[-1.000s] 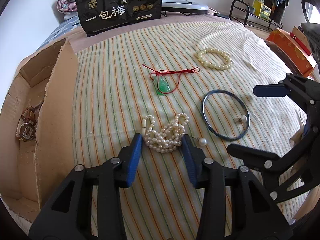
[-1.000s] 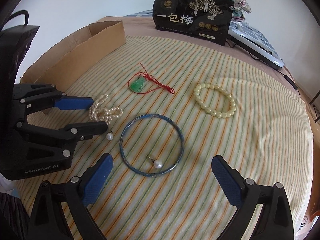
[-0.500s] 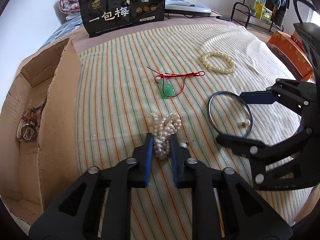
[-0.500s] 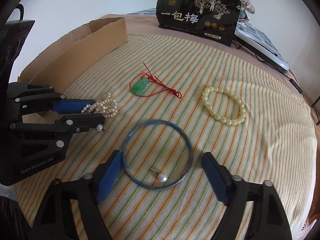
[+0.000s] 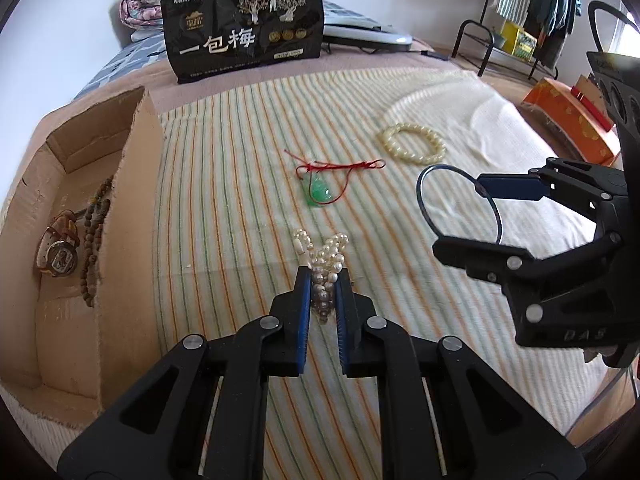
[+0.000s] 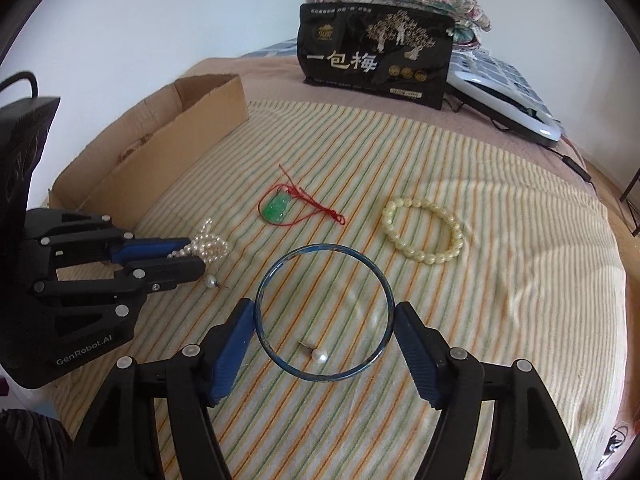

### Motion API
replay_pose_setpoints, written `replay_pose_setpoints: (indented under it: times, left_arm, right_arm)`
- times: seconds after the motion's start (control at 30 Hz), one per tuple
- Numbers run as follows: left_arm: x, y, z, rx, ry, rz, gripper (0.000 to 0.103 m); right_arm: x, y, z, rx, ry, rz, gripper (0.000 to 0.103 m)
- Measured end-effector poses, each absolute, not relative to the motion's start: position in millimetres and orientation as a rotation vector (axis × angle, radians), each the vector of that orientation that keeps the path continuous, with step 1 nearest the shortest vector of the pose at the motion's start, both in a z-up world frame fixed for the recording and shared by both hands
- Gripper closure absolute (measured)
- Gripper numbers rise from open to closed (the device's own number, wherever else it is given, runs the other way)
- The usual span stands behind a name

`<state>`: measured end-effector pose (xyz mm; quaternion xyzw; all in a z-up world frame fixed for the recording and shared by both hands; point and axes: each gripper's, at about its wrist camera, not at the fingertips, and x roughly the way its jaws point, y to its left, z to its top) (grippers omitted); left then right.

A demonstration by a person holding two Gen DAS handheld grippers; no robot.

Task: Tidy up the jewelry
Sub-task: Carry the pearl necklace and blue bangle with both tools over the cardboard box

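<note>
Your left gripper (image 5: pixel 323 280) is clenched on the pearls (image 5: pixel 322 258), pinning the near end of the bunch between its blue pads (image 5: pixel 304 304) while the far end lies on the striped cloth (image 5: pixel 224 184). Your right gripper (image 6: pixel 324 326) is spread wide, its pads on either side of the bangle (image 6: pixel 325 314) at its widest part; whether they touch it you cannot tell. A pearl stud (image 6: pixel 319 356) lies inside the bangle near its near edge, and a second stud (image 6: pixel 211 280) sits just beside the left gripper's tip. Farther off lie the jade pendant (image 6: pixel 277 208) on its red cord and, to the right, the bead bracelet (image 6: pixel 422 231). The box (image 5: pixel 72 216) at left holds a watch (image 5: pixel 58 250) and brown beads (image 5: pixel 93 240)
</note>
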<state>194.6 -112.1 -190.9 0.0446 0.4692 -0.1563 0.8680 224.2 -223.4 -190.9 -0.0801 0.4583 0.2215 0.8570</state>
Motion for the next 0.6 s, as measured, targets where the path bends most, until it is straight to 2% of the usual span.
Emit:
replay_pose_setpoints:
  times: [0.6]
  left_arm:
    - [154, -92, -118, 0.061, 0.858, -0.344, 0.093]
  right_arm:
    - [189, -244, -129, -0.11, 0.866, 0.406, 0.03]
